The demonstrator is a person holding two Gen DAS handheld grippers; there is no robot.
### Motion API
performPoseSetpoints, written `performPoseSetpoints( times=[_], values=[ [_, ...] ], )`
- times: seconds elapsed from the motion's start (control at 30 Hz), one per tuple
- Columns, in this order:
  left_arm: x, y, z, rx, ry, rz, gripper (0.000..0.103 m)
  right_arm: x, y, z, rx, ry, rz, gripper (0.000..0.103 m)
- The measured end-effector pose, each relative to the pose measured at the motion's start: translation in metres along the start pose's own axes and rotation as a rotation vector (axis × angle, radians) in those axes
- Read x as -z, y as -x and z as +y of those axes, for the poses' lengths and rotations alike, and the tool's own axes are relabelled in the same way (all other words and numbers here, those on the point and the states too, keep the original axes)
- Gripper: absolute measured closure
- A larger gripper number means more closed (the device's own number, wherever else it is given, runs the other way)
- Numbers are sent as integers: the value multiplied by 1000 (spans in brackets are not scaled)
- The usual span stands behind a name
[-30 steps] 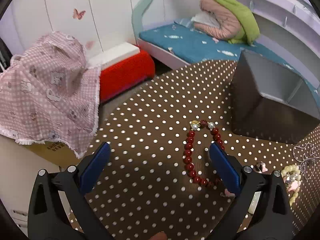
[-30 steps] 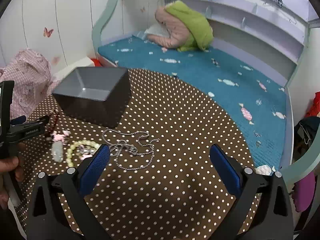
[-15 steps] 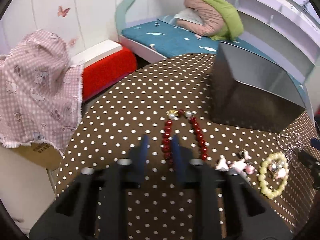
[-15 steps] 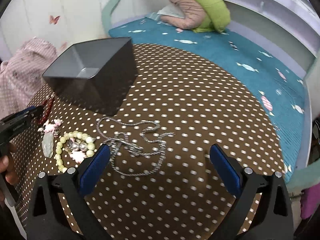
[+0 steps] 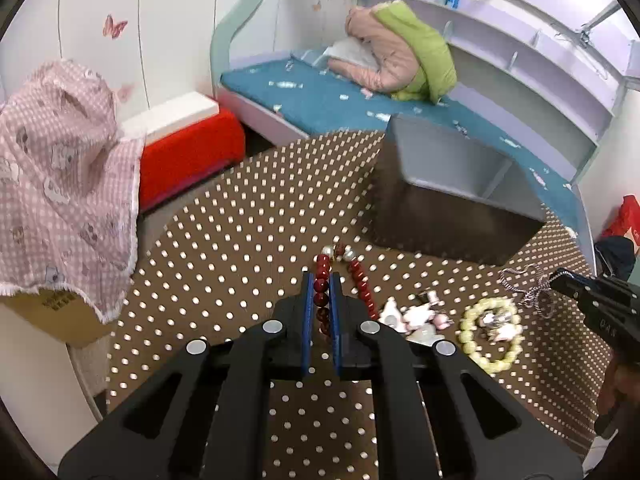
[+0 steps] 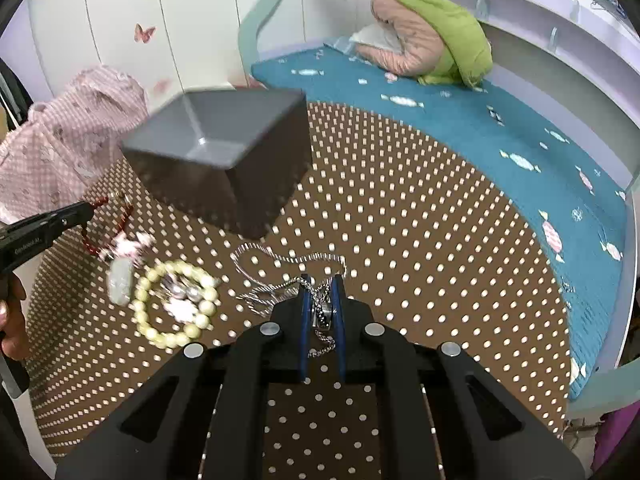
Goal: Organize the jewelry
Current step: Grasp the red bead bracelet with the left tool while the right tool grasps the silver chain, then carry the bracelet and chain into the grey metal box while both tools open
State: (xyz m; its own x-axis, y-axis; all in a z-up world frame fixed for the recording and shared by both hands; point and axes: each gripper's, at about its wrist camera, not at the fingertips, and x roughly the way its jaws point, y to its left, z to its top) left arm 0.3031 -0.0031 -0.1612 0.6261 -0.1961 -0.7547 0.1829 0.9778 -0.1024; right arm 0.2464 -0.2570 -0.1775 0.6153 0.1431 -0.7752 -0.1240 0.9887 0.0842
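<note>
Nearest the left wrist camera, the left gripper (image 5: 321, 280) has its blue-padded fingers pinched on one side of the dark red bead bracelet (image 5: 362, 282), whose other side and pale end beads lie on the brown white-dotted tablecloth (image 5: 224, 248). In the right wrist view the right gripper (image 6: 322, 284) is likewise clamped, on a tangle of the silver chain necklace (image 6: 280, 264); its jaws have just been closing, with the chain between them, and most of the chain's loops rest on the cloth ahead. Between the two grips lie the pale yellow bead bracelet (image 6: 174, 306) with a small charm inside its ring, and just beside it a cluster of pink-and-white trinkets (image 6: 126, 246), blurred enough that their exact kind is hard to tell. Farther back stands the grey square plastic box (image 6: 224, 136), open-topped and, as far as its visible interior shows, empty. So nothing is stored yet: two pieces are gripped, ready to lift, and the yellow bracelet and the trinkets remain untouched. Beyond the table is a blue bed (image 6: 460, 128).
</note>
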Motion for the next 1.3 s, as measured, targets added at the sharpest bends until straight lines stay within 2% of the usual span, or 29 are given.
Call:
performPoseSetpoints(
  times=[0.23, 0.43, 0.73, 0.97, 1.3],
  values=[
    [-18, 48, -13, 22, -50, -98, 95, -30, 53, 10, -48, 56, -107, 94],
    [-43, 87, -25, 60, -88, -183, 95, -72, 99, 21, -82, 114, -218, 94],
    [-99, 132, -52, 139, -145, -307, 95, -138, 143, 30, -154, 153, -352, 94],
    [-137, 120, -69, 194, -139, -287, 95, -169, 121, 35, -196, 144, -317, 94],
    [-143, 50, -77, 197, -122, -141, 95, -171, 34, 35, -203, 87, -115, 94]
  ],
)
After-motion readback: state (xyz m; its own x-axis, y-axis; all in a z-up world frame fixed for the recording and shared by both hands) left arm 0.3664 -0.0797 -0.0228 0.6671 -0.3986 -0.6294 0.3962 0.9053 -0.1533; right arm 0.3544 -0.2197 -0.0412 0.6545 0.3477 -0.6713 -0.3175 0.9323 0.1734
